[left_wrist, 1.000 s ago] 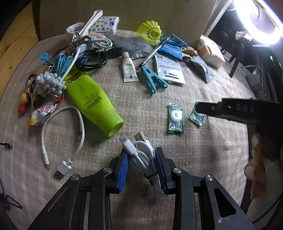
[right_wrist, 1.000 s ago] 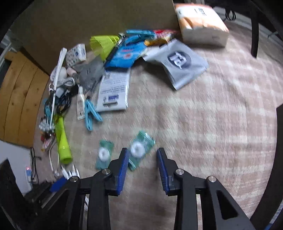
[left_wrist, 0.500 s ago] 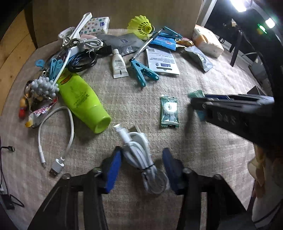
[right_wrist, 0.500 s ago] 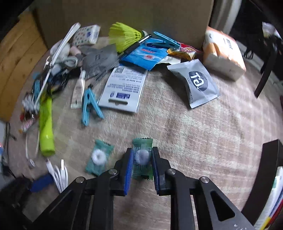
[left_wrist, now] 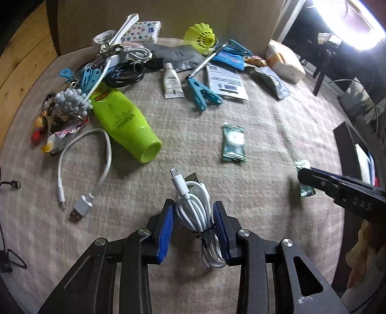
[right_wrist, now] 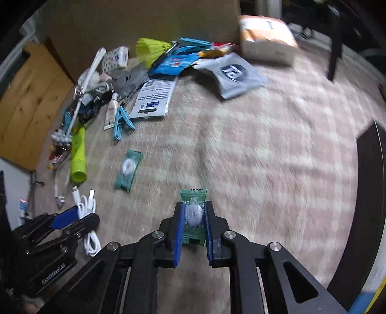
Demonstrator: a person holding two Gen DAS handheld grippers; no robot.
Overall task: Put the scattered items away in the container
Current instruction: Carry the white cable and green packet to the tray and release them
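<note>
My left gripper (left_wrist: pixel 193 205) is shut on a coiled white USB cable (left_wrist: pixel 193 207), whose plugs stick out past the blue pads. The right wrist view shows the same gripper (right_wrist: pixel 79 217) low at the left with the cable (right_wrist: pixel 90 241) hanging from it. My right gripper (right_wrist: pixel 194 205) has its jaws closing on a green wrapped candy (right_wrist: pixel 194 215), and the pads press its sides. That candy (left_wrist: pixel 306 188) also shows at the right gripper's tip (left_wrist: pixel 304 175) in the left wrist view. A second green candy (left_wrist: pixel 233 142) lies on the carpet.
Clutter spreads across the far carpet: a lime bottle (left_wrist: pixel 123 120), a loose white cable (left_wrist: pixel 96 154), a teal clip (left_wrist: pixel 203 93), a small tube (left_wrist: pixel 171 82), a yellow shuttlecock (left_wrist: pixel 201 37), packets and a tissue pack (left_wrist: pixel 284 60). A cardboard wall (left_wrist: pixel 193 12) stands behind. A dark box edge (left_wrist: pixel 347 145) is at the right.
My right gripper closed on the green candy and carried it rightward, away from the other candy. The left gripper stayed about where it was, with the white cable between its pads.
</note>
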